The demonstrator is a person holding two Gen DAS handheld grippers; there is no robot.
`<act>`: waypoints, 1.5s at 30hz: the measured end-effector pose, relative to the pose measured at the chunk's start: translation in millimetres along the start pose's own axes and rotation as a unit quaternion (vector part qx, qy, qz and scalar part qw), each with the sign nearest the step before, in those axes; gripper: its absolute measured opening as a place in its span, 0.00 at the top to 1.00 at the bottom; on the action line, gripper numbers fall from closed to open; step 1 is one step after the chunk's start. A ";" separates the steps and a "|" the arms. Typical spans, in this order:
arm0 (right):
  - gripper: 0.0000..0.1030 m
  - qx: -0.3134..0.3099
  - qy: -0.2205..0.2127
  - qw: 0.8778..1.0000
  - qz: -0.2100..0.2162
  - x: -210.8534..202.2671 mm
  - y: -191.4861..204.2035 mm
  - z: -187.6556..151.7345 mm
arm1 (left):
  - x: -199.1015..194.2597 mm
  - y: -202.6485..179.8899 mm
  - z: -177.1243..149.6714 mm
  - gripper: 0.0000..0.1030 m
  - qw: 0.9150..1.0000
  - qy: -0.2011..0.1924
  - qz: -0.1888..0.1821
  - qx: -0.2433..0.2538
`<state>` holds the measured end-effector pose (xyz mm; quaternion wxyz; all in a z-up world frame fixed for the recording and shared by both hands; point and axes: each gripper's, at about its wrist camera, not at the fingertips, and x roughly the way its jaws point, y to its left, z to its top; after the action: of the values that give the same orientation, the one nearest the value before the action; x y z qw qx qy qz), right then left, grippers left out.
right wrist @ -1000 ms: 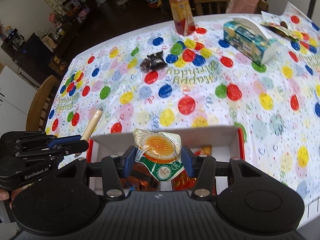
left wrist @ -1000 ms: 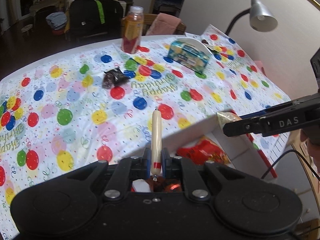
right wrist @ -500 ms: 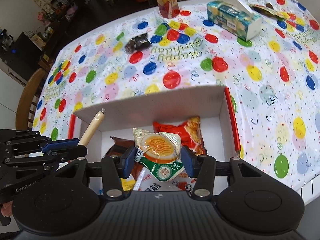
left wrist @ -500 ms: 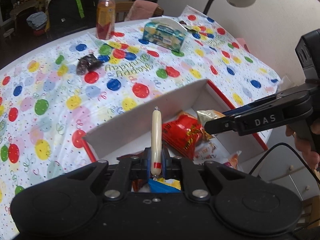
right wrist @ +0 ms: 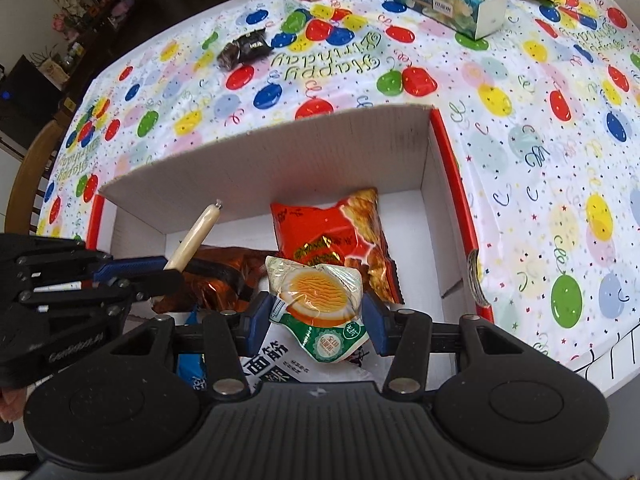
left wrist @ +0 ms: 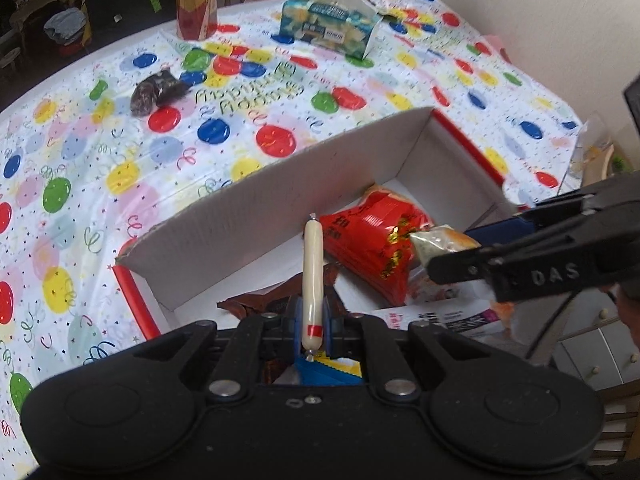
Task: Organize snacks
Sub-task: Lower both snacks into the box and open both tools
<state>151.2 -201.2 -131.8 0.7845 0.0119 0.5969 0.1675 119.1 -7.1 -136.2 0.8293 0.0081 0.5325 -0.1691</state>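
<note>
Both over box [right wrist: 280,160]: left gripper [left wrist: 312,320] fingers clamp sausage stick [left wrist: 313,276], long axis pointing forward; right gripper [right wrist: 318,312] pinches egg packet [right wrist: 318,304]. Box floor directly below, probably drop-ready.

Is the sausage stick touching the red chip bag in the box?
Apart. The right wrist view shows the sausage held up in the left gripper, with bare white box wall between it and the red bag.

Both wrist views above box [left wrist: 280,200]
</note>
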 end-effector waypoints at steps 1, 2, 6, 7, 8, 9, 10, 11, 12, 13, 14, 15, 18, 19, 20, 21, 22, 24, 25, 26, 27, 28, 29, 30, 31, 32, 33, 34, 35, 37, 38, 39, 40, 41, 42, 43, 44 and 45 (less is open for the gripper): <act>0.53 0.000 0.001 1.000 -0.001 1.7 -0.2 -1.0 | 2.6 1.1 0.3 0.93 1.000 0.003 0.002 -0.002; 0.53 0.001 0.003 1.000 -0.003 3.8 -0.8 -2.2 | 4.9 2.1 1.0 0.93 1.000 0.005 0.003 -0.002; 0.53 0.003 0.009 1.000 -0.005 11.4 -2.0 -6.9 | 13.1 4.0 3.2 0.93 1.000 0.014 0.005 -0.005; 0.53 0.002 0.010 1.000 -0.006 12.6 -1.5 -8.6 | 14.8 4.2 3.2 0.93 1.000 0.016 0.006 -0.006; 0.53 0.002 0.011 1.000 -0.006 14.0 -1.2 -10.0 | 16.4 4.8 3.1 0.93 1.000 0.018 0.006 -0.008; 0.53 0.002 0.012 1.000 -0.006 15.1 -0.7 -11.3 | 17.8 5.7 2.8 0.93 1.000 0.020 0.006 -0.010; 0.53 0.001 0.012 1.000 -0.007 15.8 -0.2 -12.4 | 19.0 6.6 2.5 0.93 1.000 0.020 0.006 -0.012; 0.53 0.001 0.012 1.000 -0.009 16.4 0.4 -13.4 | 19.7 7.5 2.7 0.93 1.000 0.020 0.006 -0.015; 0.52 0.000 0.011 1.000 -0.011 16.7 1.0 -13.8 | 20.2 8.3 3.0 0.93 1.000 0.020 0.007 -0.017; 0.52 -0.001 0.009 1.000 -0.013 16.6 1.7 -14.3 | 20.3 8.9 3.4 0.93 1.000 0.020 0.007 -0.018; 0.52 -0.002 0.008 1.000 -0.015 16.8 2.0 -14.6 | 20.5 9.4 3.8 0.93 1.000 0.019 0.008 -0.019; 0.51 -0.003 0.008 1.000 -0.017 17.0 2.5 -14.9 | 20.7 9.8 4.1 0.93 1.000 0.019 0.009 -0.020; 0.50 0.001 0.004 1.000 -0.026 16.4 2.5 -14.9 | 22.8 10.8 4.4 0.92 0.999 0.024 0.010 -0.022; 0.48 0.004 0.001 1.000 -0.026 15.0 1.5 -14.9 | 23.1 10.7 4.1 0.92 0.999 0.026 0.010 -0.021; 0.48 0.007 -0.002 1.000 -0.025 14.1 0.0 -14.9 | 23.3 10.2 3.8 0.92 0.999 0.026 0.011 -0.020; 0.48 0.011 -0.004 1.000 -0.024 13.4 -1.4 -14.8 | 23.3 9.7 3.6 0.91 0.999 0.026 0.013 -0.019; 0.48 0.016 -0.006 1.000 -0.023 12.5 -2.4 -14.8 | 23.0 9.6 3.3 0.90 0.999 0.025 0.015 -0.018; 0.48 0.018 -0.011 1.000 -0.023 9.8 -3.0 -14.8 | 21.8 9.1 2.7 0.84 0.999 0.024 0.017 -0.018; 0.47 0.018 -0.014 0.999 -0.022 8.2 -2.5 -15.2 | 21.1 9.0 2.3 0.82 0.999 0.023 0.017 -0.018; 0.47 0.016 -0.017 0.999 -0.022 6.5 -1.2 -15.4 | 20.3 9.0 1.8 0.82 0.999 0.022 0.017 -0.019; 0.47 0.014 -0.021 0.999 -0.023 4.6 0.2 -15.9 | 19.3 8.7 1.1 0.81 0.999 0.022 0.017 -0.019; 0.47 0.012 -0.024 0.999 -0.023 2.8 1.7 -16.3 | 18.6 8.6 0.4 0.80 0.999 0.021 0.017 -0.019; 0.46 0.012 -0.027 0.999 -0.024 1.1 3.1 -16.7 | 17.9 8.3 0.0 0.78 0.999 0.021 0.018 -0.018; 0.44 0.012 -0.030 0.999 -0.023 -0.5 4.1 -17.0 | 16.7 8.2 -0.6 0.78 0.999 0.020 0.018 -0.018; 0.40 0.014 -0.033 0.999 -0.020 -1.9 5.1 -17.5 | 15.2 8.0 -1.4 0.75 1.000 0.018 0.018 -0.019; 0.40 0.015 -0.035 0.999 -0.016 -3.3 6.0 -18.1 | 13.5 8.1 -1.9 0.73 1.000 0.016 0.016 -0.019; 0.39 0.016 -0.036 0.999 -0.013 -4.4 7.2 -18.6 | 11.5 7.9 -2.5 0.72 1.000 0.014 0.013 -0.020; 0.39 0.016 -0.037 0.999 -0.011 -5.8 8.3 -19.4 | 9.2 7.5 -3.1 0.69 1.000 0.012 0.011 -0.020; 0.39 0.016 -0.038 0.999 -0.010 -7.5 9.5 -19.9 | 6.4 6.7 -3.8 0.63 1.000 0.009 0.011 -0.020; 0.35 0.015 -0.041 0.999 -0.009 -11.8 12.1 -21.2 | 0.1 5.5 -5.1 0.46 1.000 0.000 0.014 -0.020; 0.33 0.014 -0.044 0.999 -0.008 -14.5 13.2 -21.9 | -3.8 5.2 -5.9 0.38 1.000 -0.007 0.014 -0.020; 0.30 0.011 -0.046 0.999 -0.006 -17.7 14.6 -22.5 | -7.5 4.9 -6.7 0.38 1.000 -0.013 0.014 -0.019; 0.28 0.008 -0.050 0.999 -0.004 -21.3 16.4 -23.7 | -10.6 4.4 -7.2 0.38 1.000 -0.016 0.013 -0.018; 0.28 0.006 -0.052 0.999 -0.004 -24.9 17.9 -24.5 | -13.3 4.3 -7.2 0.38 1.000 -0.019 0.012 -0.019; 0.26 0.004 -0.055 0.998 -0.004 -28.4 19.4 -25.4 | -16.2 4.4 -7.4 0.38 1.000 -0.022 0.010 -0.020; 0.23 0.002 -0.058 0.998 -0.005 -31.9 20.7 -26.1 | -19.4 4.5 -7.8 0.37 0.999 -0.025 0.009 -0.020; 0.21 0.001 -0.060 0.998 -0.005 -35.0 22.1 -26.5 | -23.0 4.2 -7.9 0.35 0.999 -0.030 0.008 -0.020; 0.18 0.000 -0.063 0.998 -0.006 -38.0 23.2 -26.9 | -26.7 3.7 -8.0 0.34 0.999 -0.035 0.009 -0.017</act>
<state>111.4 -194.8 -99.1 0.8214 0.0189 0.5465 0.1620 103.1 5.2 -116.6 0.8490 -0.0077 0.5057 -0.1527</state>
